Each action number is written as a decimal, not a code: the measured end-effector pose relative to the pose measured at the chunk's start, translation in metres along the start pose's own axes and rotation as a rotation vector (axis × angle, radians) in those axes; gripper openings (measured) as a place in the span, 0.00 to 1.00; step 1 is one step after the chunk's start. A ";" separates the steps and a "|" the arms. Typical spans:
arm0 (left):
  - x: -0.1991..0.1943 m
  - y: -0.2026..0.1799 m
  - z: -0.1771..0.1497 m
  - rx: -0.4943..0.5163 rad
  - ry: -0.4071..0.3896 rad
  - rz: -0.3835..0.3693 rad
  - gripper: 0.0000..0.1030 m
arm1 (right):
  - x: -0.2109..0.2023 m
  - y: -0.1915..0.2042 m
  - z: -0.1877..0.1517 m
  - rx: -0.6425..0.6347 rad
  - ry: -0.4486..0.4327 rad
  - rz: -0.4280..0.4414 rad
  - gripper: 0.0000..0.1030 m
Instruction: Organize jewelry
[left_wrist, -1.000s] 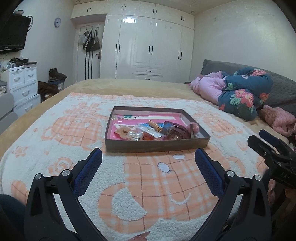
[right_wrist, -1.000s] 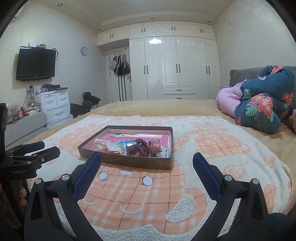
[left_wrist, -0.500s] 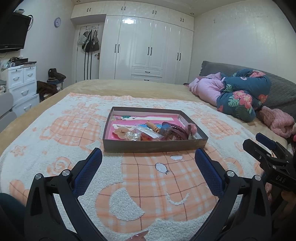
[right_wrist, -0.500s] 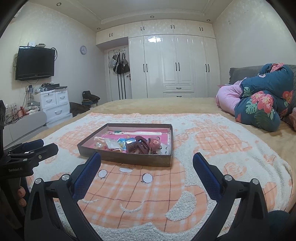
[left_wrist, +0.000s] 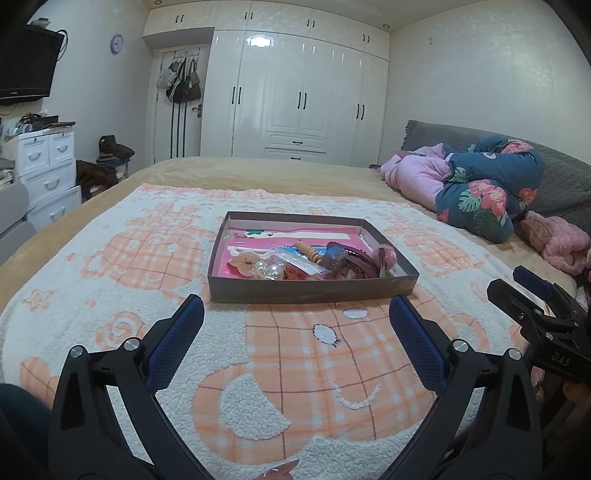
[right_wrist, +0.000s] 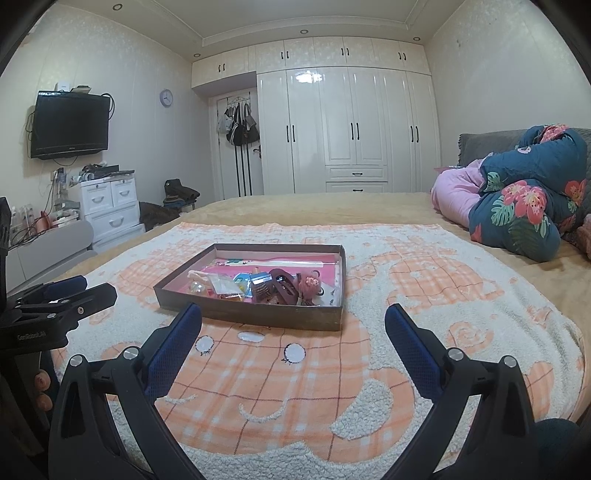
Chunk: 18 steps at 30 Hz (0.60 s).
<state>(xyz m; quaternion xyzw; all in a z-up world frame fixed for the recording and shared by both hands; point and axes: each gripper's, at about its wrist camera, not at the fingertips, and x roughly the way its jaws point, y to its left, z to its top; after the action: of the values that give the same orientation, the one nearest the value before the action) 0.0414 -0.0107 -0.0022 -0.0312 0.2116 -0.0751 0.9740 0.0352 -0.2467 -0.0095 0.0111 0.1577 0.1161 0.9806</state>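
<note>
Left wrist view: the shallow brown cardboard tray (left_wrist: 310, 291) of mixed jewelry is seen on the fluffy peach-and-white blanket (left_wrist: 110, 280). Both the left gripper (left_wrist: 295, 314) and right gripper (right_wrist: 293, 321) are held wide open, empty. Tangled pieces could be dragged out together.

Left gripper (left_wrist: 296, 312), right gripper (right_wrist: 293, 320): black plastic arms, blue textured pads (left_wrist: 173, 347), silver screws behind pads. White lettering on body. Bare fingertips (right_wrist: 41, 382) beneath.
</note>
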 end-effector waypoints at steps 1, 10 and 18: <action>0.000 0.000 0.000 0.000 0.000 0.000 0.89 | 0.000 0.000 0.000 0.000 0.000 -0.001 0.94; 0.000 0.001 0.000 -0.001 0.001 0.003 0.89 | 0.001 0.000 -0.002 0.001 0.009 -0.003 0.94; 0.000 0.002 -0.001 -0.001 0.001 0.002 0.89 | 0.000 0.000 -0.003 0.002 0.008 -0.004 0.94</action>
<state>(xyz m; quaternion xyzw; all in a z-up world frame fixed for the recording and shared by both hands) 0.0416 -0.0089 -0.0029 -0.0312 0.2120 -0.0740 0.9740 0.0347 -0.2465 -0.0123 0.0115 0.1620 0.1142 0.9801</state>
